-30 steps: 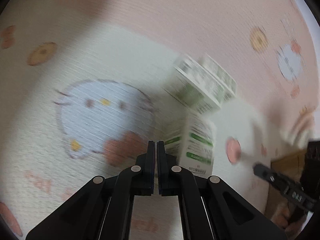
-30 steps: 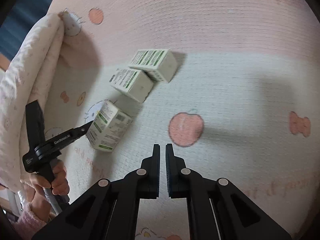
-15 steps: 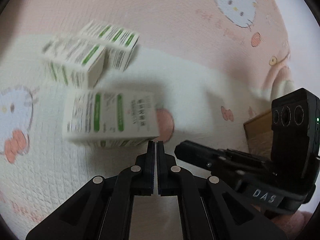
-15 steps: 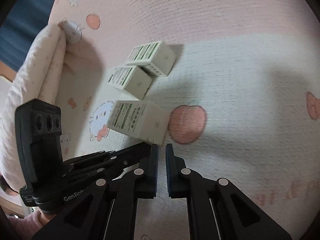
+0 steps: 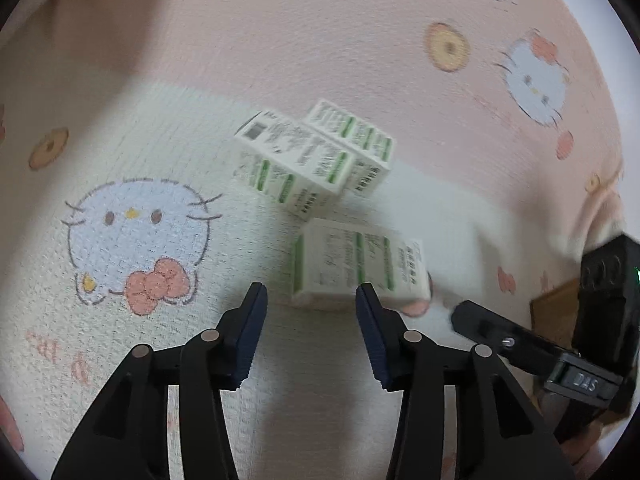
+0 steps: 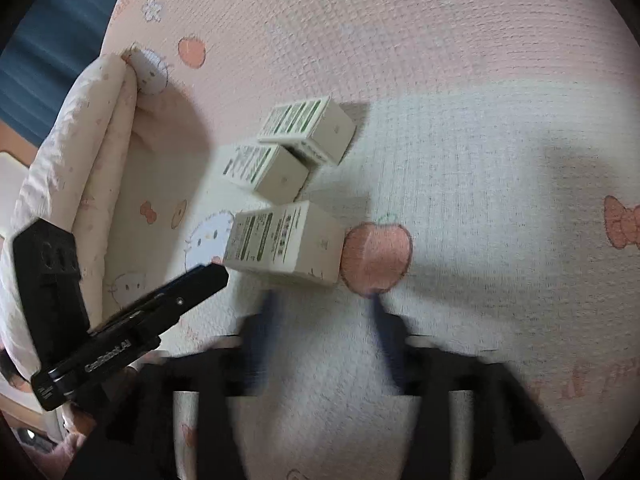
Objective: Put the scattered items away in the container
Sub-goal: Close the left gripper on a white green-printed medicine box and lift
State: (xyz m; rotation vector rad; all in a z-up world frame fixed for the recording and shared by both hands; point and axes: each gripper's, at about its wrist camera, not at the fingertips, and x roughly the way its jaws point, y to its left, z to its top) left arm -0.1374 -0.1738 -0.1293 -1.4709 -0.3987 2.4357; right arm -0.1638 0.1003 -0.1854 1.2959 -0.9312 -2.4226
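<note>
1. Half a second ago both claws were closed; now our left gripper (image 5: 308,300) and right gripper (image 6: 320,312) gape wide, holding nothing.
2. The nearest box (image 5: 356,264) lies just beyond the left fingertips, beside the apple print (image 6: 376,256); we judge a grasp imminent. No container visible.

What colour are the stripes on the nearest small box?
Green stripes on a white box; the left wrist view shows them best.
</note>
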